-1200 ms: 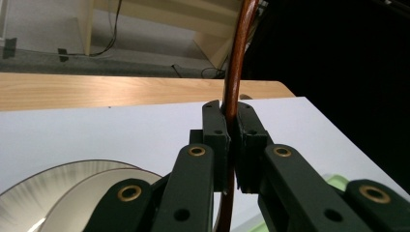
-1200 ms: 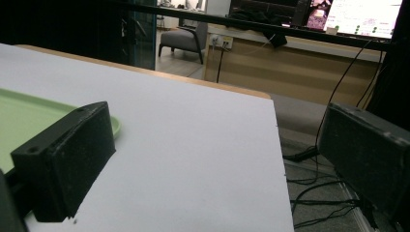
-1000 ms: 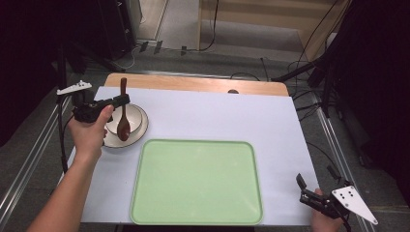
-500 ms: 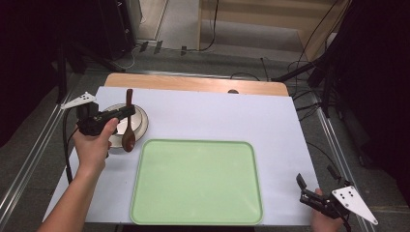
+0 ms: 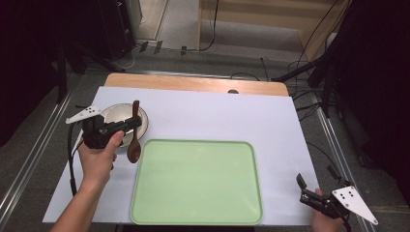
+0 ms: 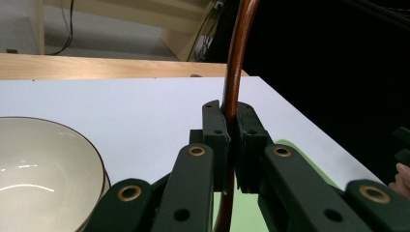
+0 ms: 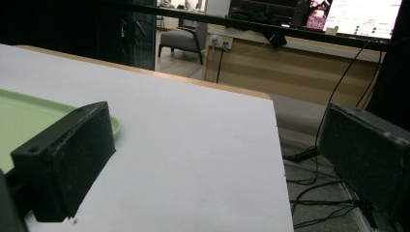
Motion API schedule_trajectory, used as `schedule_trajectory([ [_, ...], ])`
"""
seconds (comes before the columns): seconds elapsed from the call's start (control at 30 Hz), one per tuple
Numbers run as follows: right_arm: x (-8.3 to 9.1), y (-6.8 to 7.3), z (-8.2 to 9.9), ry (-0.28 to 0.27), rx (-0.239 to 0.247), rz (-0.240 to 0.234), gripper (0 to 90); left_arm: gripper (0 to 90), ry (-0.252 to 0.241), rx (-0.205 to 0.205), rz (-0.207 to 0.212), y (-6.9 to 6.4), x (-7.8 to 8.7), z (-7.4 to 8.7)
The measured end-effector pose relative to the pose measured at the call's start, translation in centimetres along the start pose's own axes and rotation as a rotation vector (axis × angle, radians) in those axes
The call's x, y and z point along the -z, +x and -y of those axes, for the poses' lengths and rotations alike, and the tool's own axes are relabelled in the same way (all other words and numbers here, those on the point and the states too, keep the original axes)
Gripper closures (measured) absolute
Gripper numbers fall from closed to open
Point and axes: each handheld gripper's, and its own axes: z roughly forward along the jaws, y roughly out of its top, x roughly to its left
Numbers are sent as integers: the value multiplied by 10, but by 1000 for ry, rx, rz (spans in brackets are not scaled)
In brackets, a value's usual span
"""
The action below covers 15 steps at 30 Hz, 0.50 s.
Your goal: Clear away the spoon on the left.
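My left gripper is shut on the handle of a brown wooden spoon, whose bowl hangs down just left of the green tray. In the left gripper view the spoon handle rises upright between the closed pads. A cream bowl with a brown rim sits behind the gripper, and the same bowl is at the lower left of the left gripper view. My right gripper rests at the table's near right corner, its jaws wide apart with nothing between them. Its pads frame bare white table.
The white table top has a wooden strip along its far edge. Cables and dark stands lie on the floor beyond and to the right. A corner of the green tray lies at the left of the right gripper view.
The left hand has carried the spoon from over the bowl toward the near side and slightly down, so its bowl now hangs beside the tray's left edge. The right gripper has stayed still.
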Motion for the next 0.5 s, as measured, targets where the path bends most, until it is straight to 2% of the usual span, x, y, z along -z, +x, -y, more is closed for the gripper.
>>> schedule_trajectory([
  [0.07, 0, 0, 0, -1, 1, 0, 0, 857, -1, 18, 15, -2, 0, 4],
  [0.17, 0, 0, 0, -1, 1, 0, 0, 857, 27, 0, 25, -9, -3, 14],
  [0.27, 0, 0, 0, -1, 1, 0, 0, 857, 32, 22, 47, -13, -4, 24],
  [0.33, 0, 0, 0, -1, 2, 0, 0, 857, 37, 22, 52, -14, -5, 29],
  [0.43, 0, 0, 0, -2, 2, -1, 0, 857, 30, 48, 61, -14, -4, 38],
  [0.5, 0, 0, 0, -3, 0, 0, 0, 857, 48, 39, 60, -15, -4, 44],
])
